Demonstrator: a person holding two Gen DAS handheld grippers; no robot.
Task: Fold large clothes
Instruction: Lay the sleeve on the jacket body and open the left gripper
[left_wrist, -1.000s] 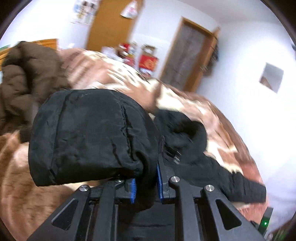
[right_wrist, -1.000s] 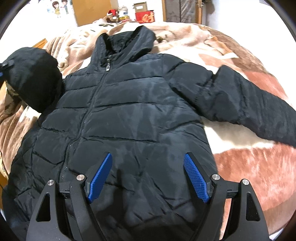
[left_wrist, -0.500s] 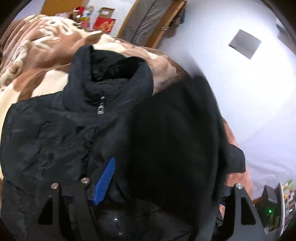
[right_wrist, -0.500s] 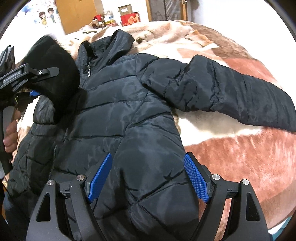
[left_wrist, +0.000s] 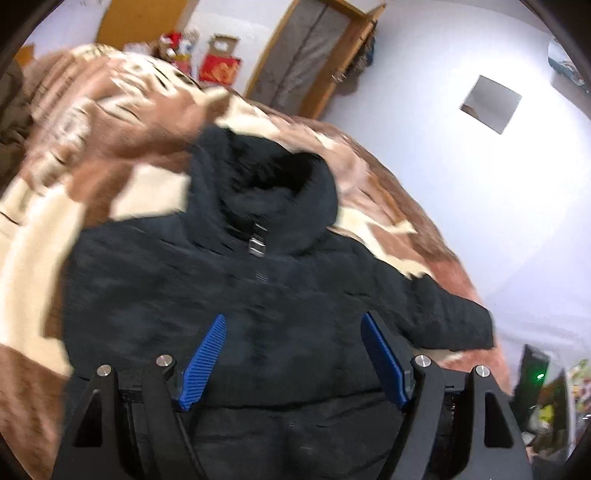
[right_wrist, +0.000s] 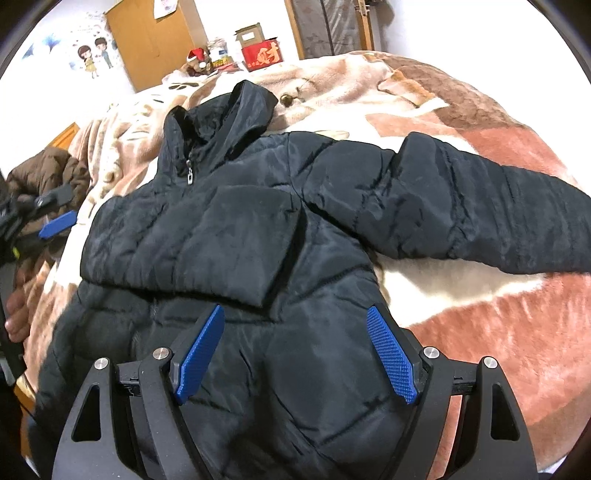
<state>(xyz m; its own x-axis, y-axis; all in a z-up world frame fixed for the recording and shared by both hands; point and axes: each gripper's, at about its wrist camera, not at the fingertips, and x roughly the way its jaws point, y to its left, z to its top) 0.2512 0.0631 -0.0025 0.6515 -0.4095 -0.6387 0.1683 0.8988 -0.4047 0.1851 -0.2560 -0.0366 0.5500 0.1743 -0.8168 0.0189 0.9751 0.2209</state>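
Note:
A black hooded puffer jacket (right_wrist: 303, 229) lies front up on a brown and cream blanket (right_wrist: 480, 314). Its left sleeve (right_wrist: 207, 240) is folded across the chest, and the other sleeve (right_wrist: 480, 214) stretches out to the right. The hood (right_wrist: 243, 110) points to the far side. My right gripper (right_wrist: 295, 310) hovers open over the jacket's lower front, nothing between its blue pads. My left gripper (left_wrist: 293, 317) is open too, above the jacket (left_wrist: 258, 295) with empty jaws. In the right wrist view one of its fingers (right_wrist: 55, 221) shows at the left edge, apart from the jacket.
A brown coat (right_wrist: 48, 173) lies bunched at the bed's left side. A person's hand (right_wrist: 16, 314) shows at the left edge. Behind the bed stand a red box (right_wrist: 262, 55), small clutter and a wooden wardrobe (right_wrist: 155, 40). The bed's edge curves away on the right.
The left gripper carried the left sleeve over the chest, opened and let it go. The sleeve now lies folded on the jacket, and the left gripper has drawn back to the left.

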